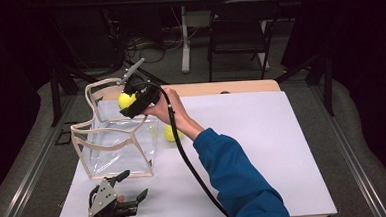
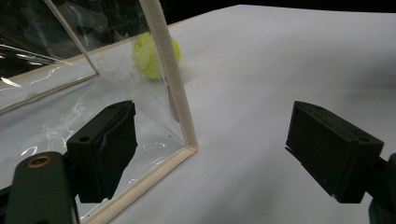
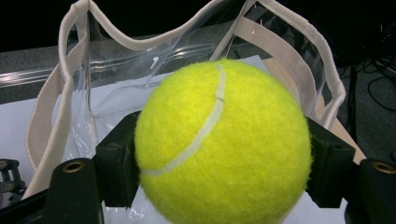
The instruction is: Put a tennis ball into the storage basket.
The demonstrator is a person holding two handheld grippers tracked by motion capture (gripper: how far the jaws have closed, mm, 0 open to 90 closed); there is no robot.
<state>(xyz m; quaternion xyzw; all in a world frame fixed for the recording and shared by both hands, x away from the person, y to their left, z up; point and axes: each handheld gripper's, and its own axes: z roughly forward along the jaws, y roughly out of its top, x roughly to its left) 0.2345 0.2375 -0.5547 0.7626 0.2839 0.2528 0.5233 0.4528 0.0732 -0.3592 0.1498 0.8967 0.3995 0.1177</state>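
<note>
A clear plastic bag [image 1: 116, 142] with cream trim and handles stands open on the white table [image 1: 263, 150] at the left. My right gripper [image 1: 130, 102] is shut on a yellow tennis ball [image 1: 126, 100] and holds it over the bag's far rim; in the right gripper view the ball [image 3: 223, 144] sits between the jaws with the bag's opening [image 3: 154, 74] behind it. A second tennis ball [image 1: 171, 133] lies on the table just right of the bag, and shows past the bag's corner [image 2: 155, 54] in the left gripper view. My left gripper [image 1: 130, 191] rests open near the table's front left edge, by the bag's near corner [image 2: 187, 144].
A black cable [image 1: 189, 164] trails from the right gripper across the table toward the person's blue sleeve [image 1: 240, 181]. A folding chair [image 1: 237, 31] and a table leg [image 1: 184, 39] stand on the floor beyond the far edge.
</note>
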